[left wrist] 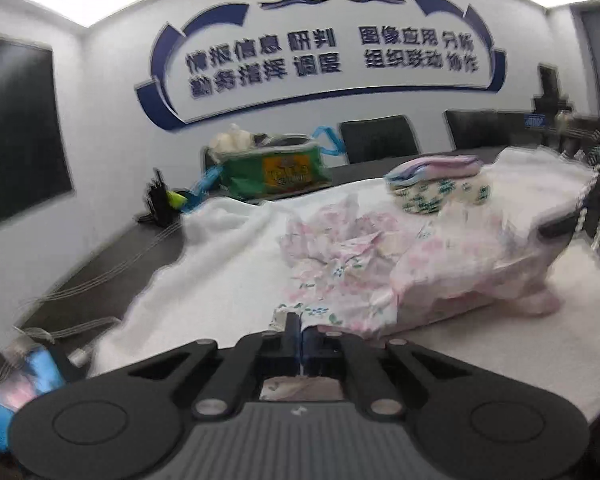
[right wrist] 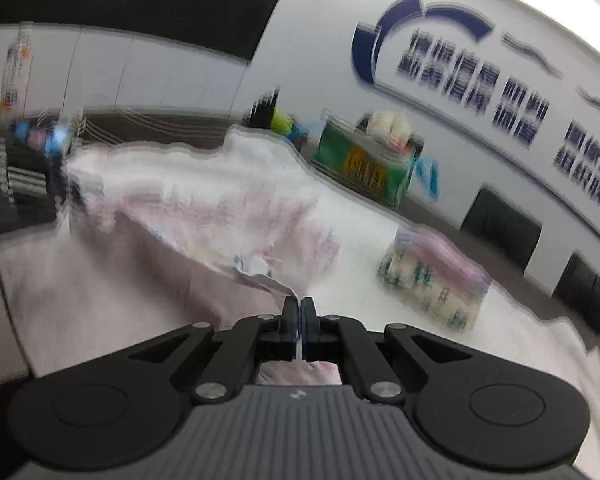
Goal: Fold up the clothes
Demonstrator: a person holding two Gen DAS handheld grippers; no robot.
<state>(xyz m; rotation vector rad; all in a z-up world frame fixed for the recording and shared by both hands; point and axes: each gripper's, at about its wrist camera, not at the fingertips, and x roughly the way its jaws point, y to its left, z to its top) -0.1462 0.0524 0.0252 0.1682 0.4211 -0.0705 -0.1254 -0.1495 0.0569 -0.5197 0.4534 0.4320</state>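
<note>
A pale pink floral garment (left wrist: 380,256) lies crumpled and partly lifted over a white cloth (left wrist: 228,264) that covers the table. My left gripper (left wrist: 301,322) is shut on a near edge of the garment. In the right wrist view the same garment (right wrist: 228,208) stretches away to the left, blurred by motion. My right gripper (right wrist: 299,306) is shut on another edge of it, with fabric pinched between the jaws. A stack of folded clothes (left wrist: 436,184) sits behind the garment; it also shows in the right wrist view (right wrist: 432,280).
A green bag (left wrist: 276,168) with blue handles stands at the back of the dark table (left wrist: 112,264). A black stand (left wrist: 158,200) is left of it. Dark chairs (left wrist: 376,138) line the wall. A blue item (left wrist: 16,392) lies at the near left. Cables run across the table.
</note>
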